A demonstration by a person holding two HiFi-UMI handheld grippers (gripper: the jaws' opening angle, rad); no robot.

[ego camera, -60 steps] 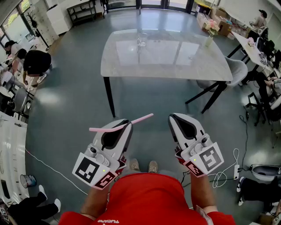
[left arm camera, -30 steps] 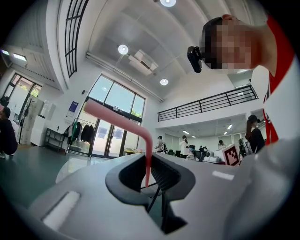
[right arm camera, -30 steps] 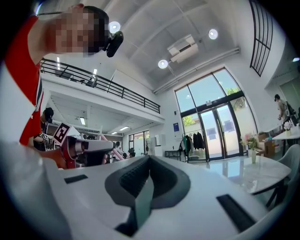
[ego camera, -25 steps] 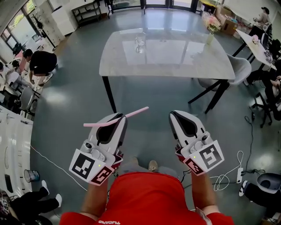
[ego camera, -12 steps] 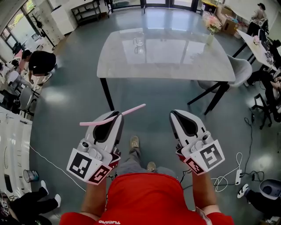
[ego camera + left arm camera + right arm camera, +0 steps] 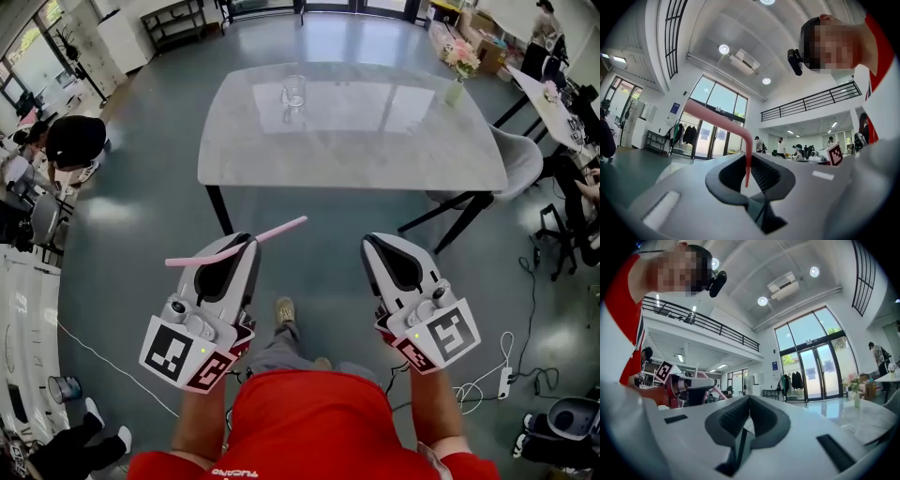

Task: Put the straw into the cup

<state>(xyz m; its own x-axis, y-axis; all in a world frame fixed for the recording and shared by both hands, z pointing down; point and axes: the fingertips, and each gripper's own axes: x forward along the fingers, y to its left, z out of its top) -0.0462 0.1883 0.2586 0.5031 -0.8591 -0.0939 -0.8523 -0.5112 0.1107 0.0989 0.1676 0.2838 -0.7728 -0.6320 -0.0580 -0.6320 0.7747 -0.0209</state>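
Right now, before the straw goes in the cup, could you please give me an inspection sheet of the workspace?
Surface: pale stone-look table, some way ahead of both grippers.
Job's things: glass cup upright on the table's far side; pink straw not yet in it.
Clutter: flower vase at the table's far right corner.
Grippers: left gripper shut on the straw; right gripper shut, empty.
Cables: white cable on the floor at left; power strip at right.
Surroundings: seated people at left; grey chair at right.

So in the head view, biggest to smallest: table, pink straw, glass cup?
1. table
2. pink straw, enlarged by nearness to the camera
3. glass cup, far off on the table
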